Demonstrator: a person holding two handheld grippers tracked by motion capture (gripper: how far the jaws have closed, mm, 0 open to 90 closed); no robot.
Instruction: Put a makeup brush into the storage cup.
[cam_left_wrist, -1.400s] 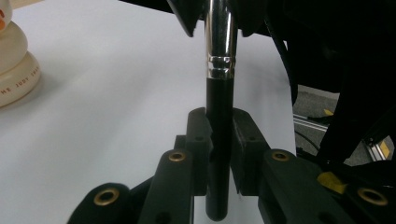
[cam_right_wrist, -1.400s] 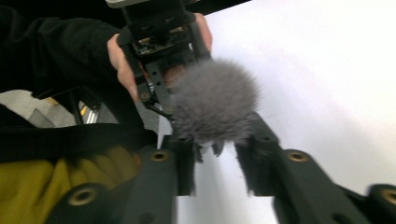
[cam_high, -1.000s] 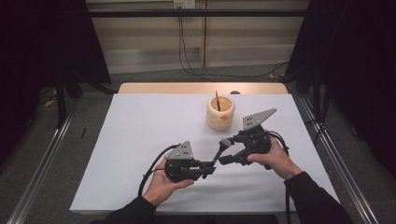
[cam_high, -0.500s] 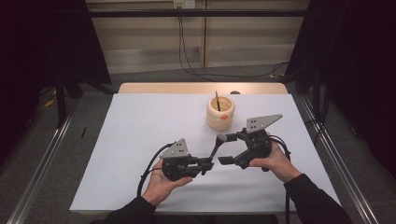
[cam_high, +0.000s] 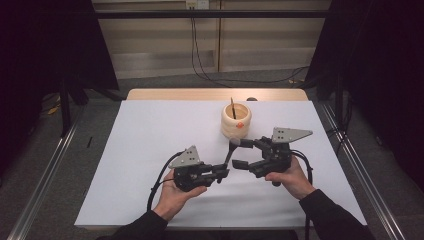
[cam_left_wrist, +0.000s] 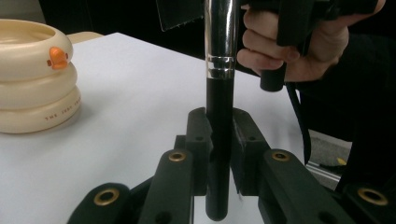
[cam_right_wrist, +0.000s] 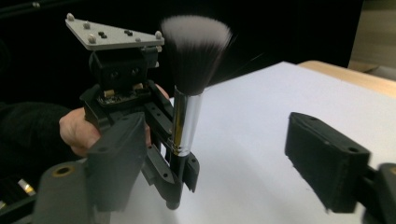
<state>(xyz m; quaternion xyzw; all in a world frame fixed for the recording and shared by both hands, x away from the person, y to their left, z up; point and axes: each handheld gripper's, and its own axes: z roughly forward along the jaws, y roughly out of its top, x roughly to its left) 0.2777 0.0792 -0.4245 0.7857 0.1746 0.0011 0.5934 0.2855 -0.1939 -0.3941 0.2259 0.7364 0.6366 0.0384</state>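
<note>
Chrome-collared makeup brush stands pinched by its black handle in the left gripper near the bench's front edge; the right gripper, jaws wide and empty, could knock it askew.

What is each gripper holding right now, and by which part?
The left gripper clamps a makeup brush by the black lower end of its handle, bristles up. The right gripper is open, holding nothing.

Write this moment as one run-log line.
left gripper: shut on black-handled makeup brush | right gripper: open, jaws just closing, apart from brush | cream ringed holder: beyond
</note>
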